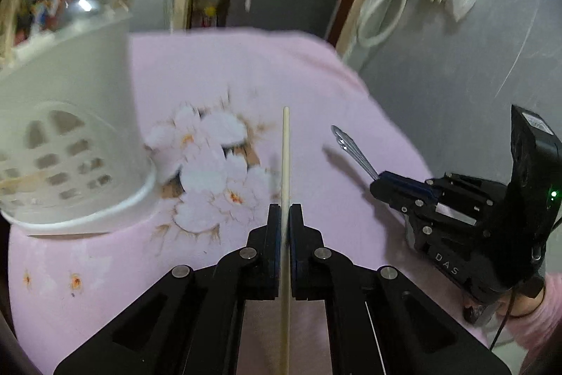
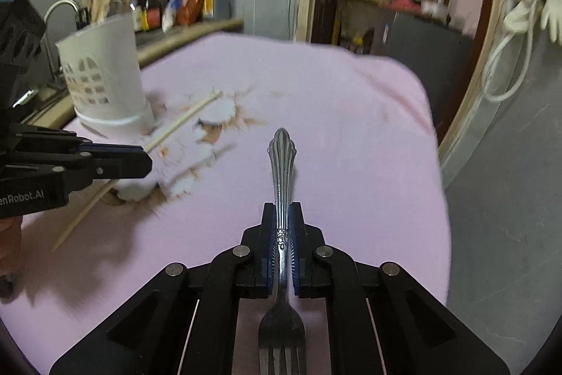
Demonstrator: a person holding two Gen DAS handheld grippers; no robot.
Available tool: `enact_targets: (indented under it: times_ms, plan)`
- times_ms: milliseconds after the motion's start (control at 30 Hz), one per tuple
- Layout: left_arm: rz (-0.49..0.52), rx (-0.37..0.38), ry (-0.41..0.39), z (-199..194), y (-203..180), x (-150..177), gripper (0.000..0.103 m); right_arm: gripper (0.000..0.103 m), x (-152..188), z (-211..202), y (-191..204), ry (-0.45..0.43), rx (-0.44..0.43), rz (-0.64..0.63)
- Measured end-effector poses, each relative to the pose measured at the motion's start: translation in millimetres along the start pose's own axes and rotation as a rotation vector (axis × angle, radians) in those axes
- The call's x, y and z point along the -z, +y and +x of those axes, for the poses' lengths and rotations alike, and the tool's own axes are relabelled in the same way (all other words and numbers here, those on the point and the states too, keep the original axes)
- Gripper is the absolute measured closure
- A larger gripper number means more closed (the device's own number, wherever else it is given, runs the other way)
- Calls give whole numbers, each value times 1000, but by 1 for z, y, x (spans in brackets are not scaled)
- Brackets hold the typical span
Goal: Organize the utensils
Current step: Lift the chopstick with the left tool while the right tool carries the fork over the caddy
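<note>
Nearest, the left gripper (image 1: pixel 285 209) is clamped on a wooden chopstick (image 1: pixel 285 157) and the right gripper (image 2: pixel 282 209) on a metal fork (image 2: pixel 282 171), both apparently lifted over the pink cloth (image 2: pixel 351 129); next, each needs tipping upright into the white holder (image 2: pixel 105 76) beyond.

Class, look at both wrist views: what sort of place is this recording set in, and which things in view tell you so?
Probably a home kitchen. A tap stands beside sauce bottles on a counter, and a white utensil holder sits on a table under a pink floral cloth.
</note>
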State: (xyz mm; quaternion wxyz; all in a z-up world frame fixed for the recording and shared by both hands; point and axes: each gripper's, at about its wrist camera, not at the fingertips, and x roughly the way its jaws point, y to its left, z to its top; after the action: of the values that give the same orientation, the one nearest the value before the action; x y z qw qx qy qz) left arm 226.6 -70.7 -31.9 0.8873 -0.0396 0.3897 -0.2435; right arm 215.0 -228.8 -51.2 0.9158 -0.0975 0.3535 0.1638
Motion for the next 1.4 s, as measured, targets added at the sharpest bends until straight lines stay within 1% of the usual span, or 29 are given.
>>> enact_targets:
  times_ms: [33,67,100,133,167,233,300,400,500,600,667,733,933,1133,1233,1400]
  plan:
    - [7,-18,-20,-5,-1,1,101,98,-1,-8,1,-43,2,2]
    - [6,-23,-59,-10,-3,2,101,98,-3,-16,2,-84,7,-3]
    - [6,-24,-105,-18,-4,3,101,98,-3,-24,4,-121,10,-5]
    - [17,-44,-145,-24,-5,4,101,98,-4,-29,6,-152,9,-4]
    - [18,-50,-207,-33,-6,5,101,98,-4,-35,8,-190,13,-5]
    - [31,-60,-299,-44,-11,5,101,98,-3,-46,13,-270,15,-4]
    - [50,-75,-375,-56,-13,5,101,98,-6,-57,20,-359,20,-15]
    - [54,-88,-459,-68,-13,2,101,98,-14,-68,29,-466,20,-17]
    - [46,-81,-506,-79,-7,0,101,98,-27,-75,35,-542,15,-18]
    - [31,-84,-542,-89,2,-4,101,98,-39,-79,39,-583,-1,-15]
    - [14,-81,-562,-102,11,-4,101,98,-45,-80,42,-601,-12,-12]
    - [9,-83,-577,-109,16,-7,101,98,-49,-79,45,-609,-18,-16]
    - [-9,-97,-662,-130,33,-19,101,98,-65,-82,55,-634,-50,-22]
    - [-32,-138,-753,-150,57,-34,101,98,-88,-85,71,-688,-98,-12]
    - [-40,-170,-803,-163,69,-42,101,98,-102,-83,81,-718,-130,-5]
    - [-109,-225,-896,-189,107,-57,101,98,-131,-78,98,-770,-202,28]
